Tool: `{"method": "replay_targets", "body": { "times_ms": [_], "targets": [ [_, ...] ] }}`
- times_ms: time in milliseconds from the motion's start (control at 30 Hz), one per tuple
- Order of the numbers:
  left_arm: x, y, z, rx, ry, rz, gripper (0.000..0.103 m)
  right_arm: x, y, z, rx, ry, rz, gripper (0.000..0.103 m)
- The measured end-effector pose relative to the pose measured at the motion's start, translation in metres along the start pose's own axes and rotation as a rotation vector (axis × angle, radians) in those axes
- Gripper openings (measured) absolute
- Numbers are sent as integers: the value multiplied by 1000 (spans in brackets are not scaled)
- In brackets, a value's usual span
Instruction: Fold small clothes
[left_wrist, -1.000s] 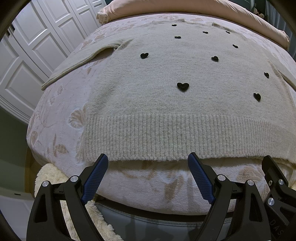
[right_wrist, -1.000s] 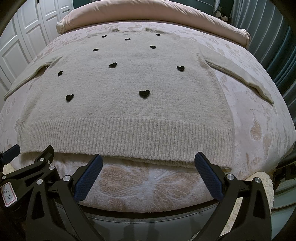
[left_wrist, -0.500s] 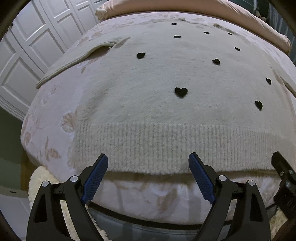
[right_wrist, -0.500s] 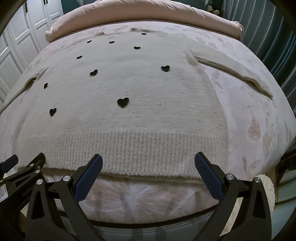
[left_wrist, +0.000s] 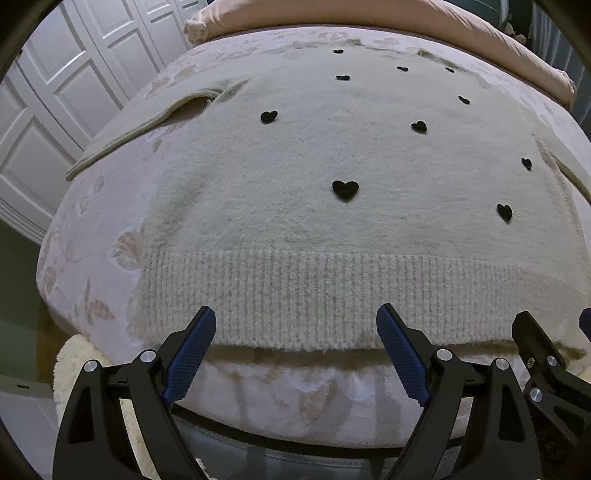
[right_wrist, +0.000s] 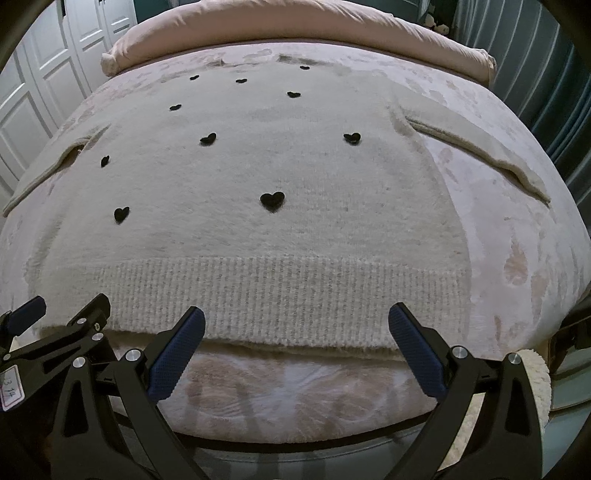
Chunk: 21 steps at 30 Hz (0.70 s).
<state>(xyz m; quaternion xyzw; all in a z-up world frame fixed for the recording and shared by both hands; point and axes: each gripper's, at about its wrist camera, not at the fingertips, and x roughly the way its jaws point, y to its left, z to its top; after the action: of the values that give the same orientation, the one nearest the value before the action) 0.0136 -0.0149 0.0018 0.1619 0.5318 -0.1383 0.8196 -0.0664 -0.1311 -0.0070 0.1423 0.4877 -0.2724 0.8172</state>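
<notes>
Both the left gripper (left_wrist: 297, 325) and right gripper (right_wrist: 297, 325) gaped empty, the sweater (left_wrist: 332, 221) hem just ahead of their fingertips, where a shallow bite risked catching only one layer.

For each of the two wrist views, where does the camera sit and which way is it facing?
Left wrist: behind the open left gripper, looking over the sweater hem up the bed; the right gripper's edge shows at right.
Right wrist: behind the open right gripper, facing likewise; the left gripper shows at left.
Shared: the sweater, its ribbed hem, the pillow.
</notes>
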Motion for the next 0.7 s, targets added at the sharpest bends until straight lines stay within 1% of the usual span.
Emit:
{"method": "replay_targets", "body": {
  "times_ms": [400,700],
  "targets": [
    [-17,6,-4,-4,-35,1,86,-20,3,-4,-3,-33,-4,97],
    [-21,4,-4,5,-45,7,86,-23,1,-4,0,-42,-5,97]
  ]
}}
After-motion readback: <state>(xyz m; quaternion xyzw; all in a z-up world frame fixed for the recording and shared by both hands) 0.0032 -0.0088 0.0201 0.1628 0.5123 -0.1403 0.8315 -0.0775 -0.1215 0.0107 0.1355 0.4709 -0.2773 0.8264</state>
